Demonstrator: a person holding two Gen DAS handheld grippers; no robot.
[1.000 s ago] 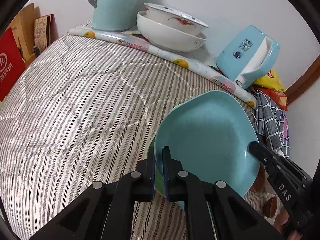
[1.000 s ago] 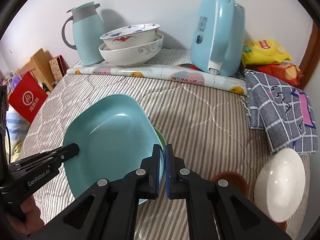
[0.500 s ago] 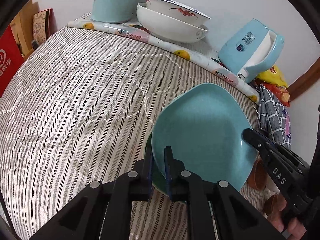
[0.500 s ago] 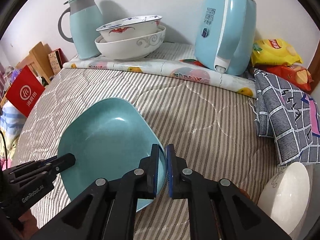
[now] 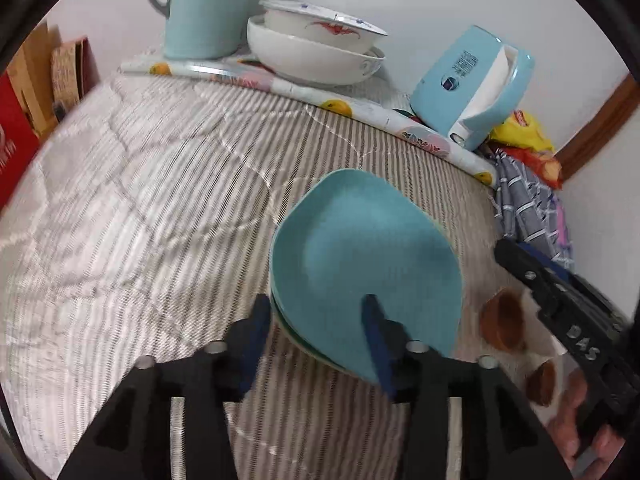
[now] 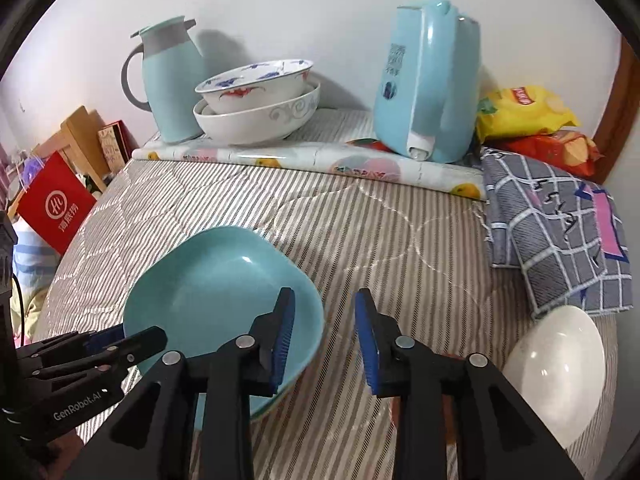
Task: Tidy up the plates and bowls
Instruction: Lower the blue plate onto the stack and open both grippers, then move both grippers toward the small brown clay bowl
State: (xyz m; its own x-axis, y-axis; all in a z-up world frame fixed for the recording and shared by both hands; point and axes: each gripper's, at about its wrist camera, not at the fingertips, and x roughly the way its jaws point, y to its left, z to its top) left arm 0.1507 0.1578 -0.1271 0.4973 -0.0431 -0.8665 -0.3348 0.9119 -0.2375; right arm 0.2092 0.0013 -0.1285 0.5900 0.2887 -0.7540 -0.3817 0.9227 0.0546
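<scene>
Both claws have let go since half a second ago: each was pinched on the rim of the blue plate then, and now each stands with its jaws wide apart.

From the left wrist, the left claw (image 5: 316, 332) straddles the near rim of the blue plate (image 5: 360, 256), one finger outside the rim and one over the dish, neither clearly pressing it. The plate lies on the striped bed cover (image 5: 140, 220), stacked on a green plate (image 5: 298, 340) whose edge peeks out beneath. Two brown cups (image 5: 504, 324) sit near right, and the right claw reaches in from that side. Two nested bowls (image 5: 316, 52) stand far off by the wall.

From the right wrist, the right claw (image 6: 324, 338) is open, its left finger over the plate's (image 6: 216, 300) near right rim, the other beside it above the bed cover. A white bowl (image 6: 556, 372) lies tilted at near right.

Stacking the plates looks finished; next probably comes backing both claws clear, then fetching the white bowl toward the nested pair.
</scene>
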